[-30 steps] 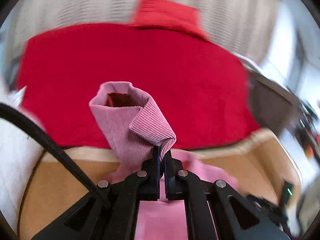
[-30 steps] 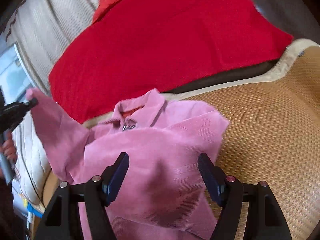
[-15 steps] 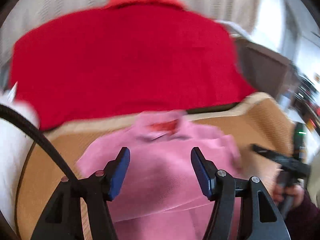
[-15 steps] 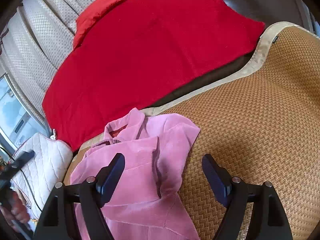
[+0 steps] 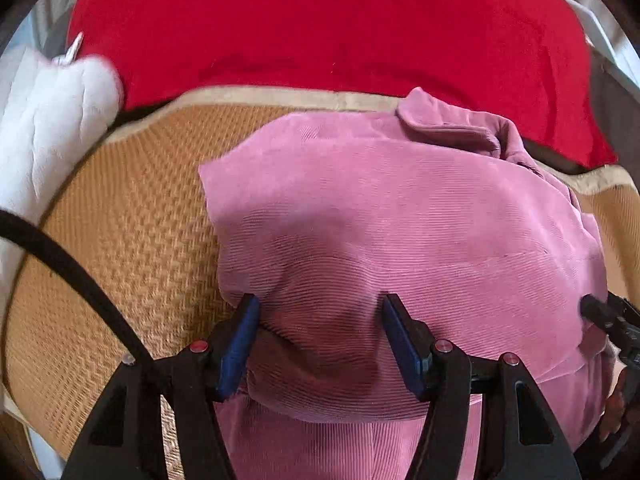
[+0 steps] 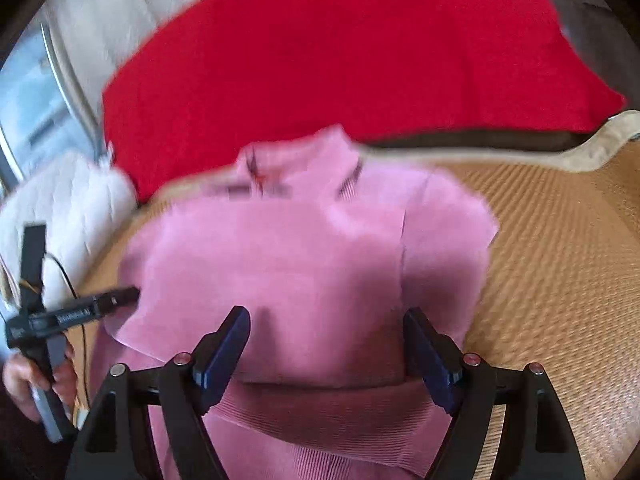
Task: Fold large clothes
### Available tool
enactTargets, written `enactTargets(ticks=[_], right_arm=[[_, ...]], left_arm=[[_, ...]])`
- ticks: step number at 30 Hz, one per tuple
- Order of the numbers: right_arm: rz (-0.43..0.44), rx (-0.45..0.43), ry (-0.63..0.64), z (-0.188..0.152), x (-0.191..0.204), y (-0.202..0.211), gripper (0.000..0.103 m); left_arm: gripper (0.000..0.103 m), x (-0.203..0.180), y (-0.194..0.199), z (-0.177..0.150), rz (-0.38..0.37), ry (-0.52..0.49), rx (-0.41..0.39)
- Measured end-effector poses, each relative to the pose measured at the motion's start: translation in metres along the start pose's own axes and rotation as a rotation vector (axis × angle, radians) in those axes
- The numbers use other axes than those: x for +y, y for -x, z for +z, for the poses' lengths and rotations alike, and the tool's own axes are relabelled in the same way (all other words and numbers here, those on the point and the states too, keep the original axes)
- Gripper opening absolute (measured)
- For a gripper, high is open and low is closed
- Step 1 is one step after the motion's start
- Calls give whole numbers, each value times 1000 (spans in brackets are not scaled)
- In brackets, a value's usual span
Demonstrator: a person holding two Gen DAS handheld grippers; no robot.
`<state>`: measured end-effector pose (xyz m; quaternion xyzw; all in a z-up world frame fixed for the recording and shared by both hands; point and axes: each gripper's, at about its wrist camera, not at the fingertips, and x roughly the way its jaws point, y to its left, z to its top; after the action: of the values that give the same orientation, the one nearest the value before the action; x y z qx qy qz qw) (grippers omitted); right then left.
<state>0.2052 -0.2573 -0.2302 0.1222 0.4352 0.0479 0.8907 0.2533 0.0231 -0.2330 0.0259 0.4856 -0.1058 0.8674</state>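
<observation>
Pink corduroy identifies the garment [image 5: 400, 224] in work: a collared jacket or shirt lying on the woven straw mat [image 5: 132, 216] that covers the seat. Its collar [image 5: 448, 128] points toward the red blanket [image 5: 328, 24] draped behind; a white quilted cushion [image 5: 48, 120] sits at the mat's left edge.

Progress assessment:
- Both sides appear already turned in. In the right wrist view, a lengthwise edge runs down the right part of the garment [image 6: 312, 264], consistent with a sleeve or side panel laid over the body. The outline is a compact, roughly rectangular block.
- An upper layer ends in a crosswise edge near the cameras, with more pink fabric beyond it. Whether this is a completed fold or a loose layer cannot be told.
- Remaining, by judgement: at least one crosswise fold, hem toward collar, then flattening.

Gripper state:
- Left hand-held gripper [image 5: 320, 340]: jaws spread wide, straddling a raised ridge of fabric near the left edge, nothing clamped.
- Right hand-held gripper [image 6: 328, 352]: jaws likewise spread, positioned over the near fabric, nothing clamped. This view is motion-blurred; contact with the cloth cannot be confirmed.
</observation>
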Motion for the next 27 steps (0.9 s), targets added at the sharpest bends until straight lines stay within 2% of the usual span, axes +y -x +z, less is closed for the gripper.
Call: enactTargets(ticks=[3, 6, 8, 10, 13, 14, 16, 18, 21, 24, 27], right_arm=[[-20, 3, 25, 5, 3, 3, 81], [-11, -67, 30, 22, 3, 20, 81], [-20, -80, 39, 37, 3, 19, 82], [-19, -53, 52, 48, 4, 4, 82], [-46, 8, 79, 51, 7, -23, 82], [-54, 32, 88, 49, 8, -32, 82], [-64, 23, 81, 50, 8, -38, 82], [-48, 7, 80, 53, 11, -30, 82], [-38, -51, 93, 52, 16, -12, 82], [-15, -75, 100, 49, 22, 2, 82], [-33, -105, 139, 43, 32, 17, 82]], left_arm=[[64, 0, 18, 5, -16, 4, -81], [70, 4, 24, 12, -17, 36, -143], [70, 5, 22, 19, -10, 56, -149], [71, 3, 7, 24, 24, 60, -124], [71, -2, -18, 27, 44, 51, -56], [71, -4, -22, 26, 57, 41, -52], [71, -11, -19, 26, 86, 9, -65], [71, -15, -7, 27, 65, -9, -115], [71, -17, 10, 28, 79, -8, -180], [71, -9, 25, 26, 88, 8, -224], [71, 2, 35, 23, 102, 35, -240]])
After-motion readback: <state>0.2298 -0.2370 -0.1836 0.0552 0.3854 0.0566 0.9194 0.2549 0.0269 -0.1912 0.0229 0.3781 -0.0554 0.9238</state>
